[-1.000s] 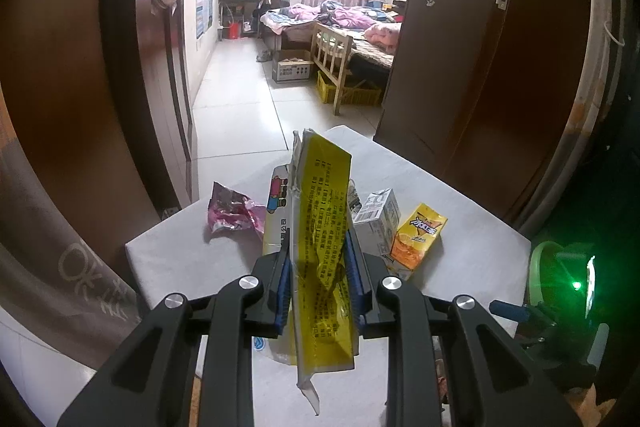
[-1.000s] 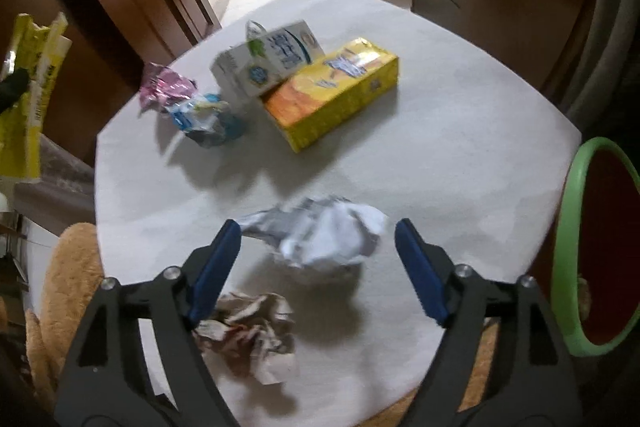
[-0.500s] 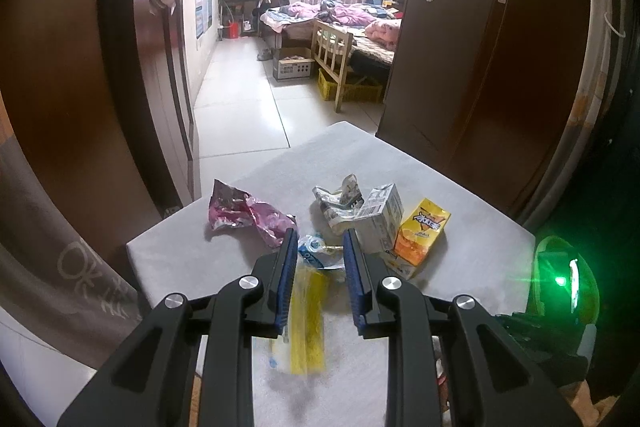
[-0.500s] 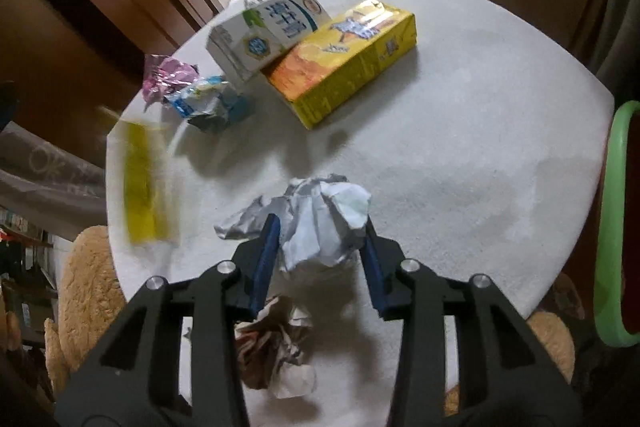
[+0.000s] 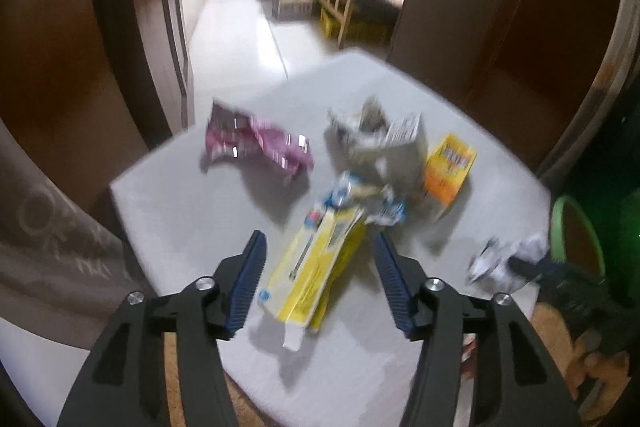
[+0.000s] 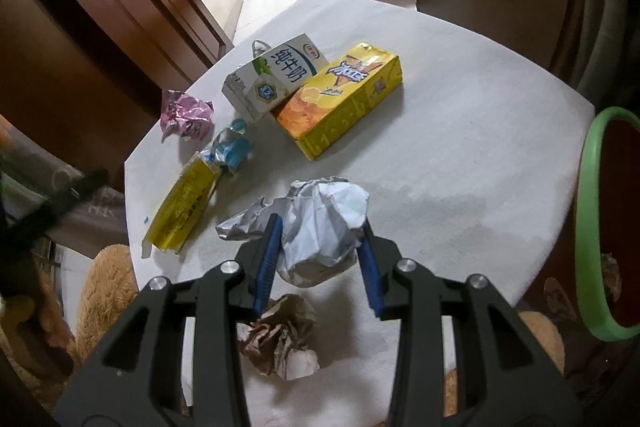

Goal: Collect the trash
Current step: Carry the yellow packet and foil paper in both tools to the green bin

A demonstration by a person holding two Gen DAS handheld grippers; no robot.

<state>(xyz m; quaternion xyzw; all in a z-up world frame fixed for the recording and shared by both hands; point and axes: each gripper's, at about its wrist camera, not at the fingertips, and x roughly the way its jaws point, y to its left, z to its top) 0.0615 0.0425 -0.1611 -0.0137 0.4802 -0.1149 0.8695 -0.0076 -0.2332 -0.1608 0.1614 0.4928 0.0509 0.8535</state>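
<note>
right gripper (image 6: 320,259) clamped on the crumpled white paper ball (image 6: 320,227), raised just off the round table with a pale grey cloth (image 6: 460,115). red bin with a green rim (image 6: 592,227) sits at the table's right edge. judgement: swing right, keep the squeeze firm, release only once over the bin mouth; loose folds could snag the rim.

left gripper (image 5: 320,263) spread wide, empty, above the flat yellow foil wrapper (image 5: 316,267) lying on the cloth. that view is blurred. to take it, close on the wrapper's long edges.

brown-and-white paper wad (image 6: 280,343) near edge; milk carton (image 6: 276,75), yellow drink box (image 6: 340,99) further back, touching.
</note>
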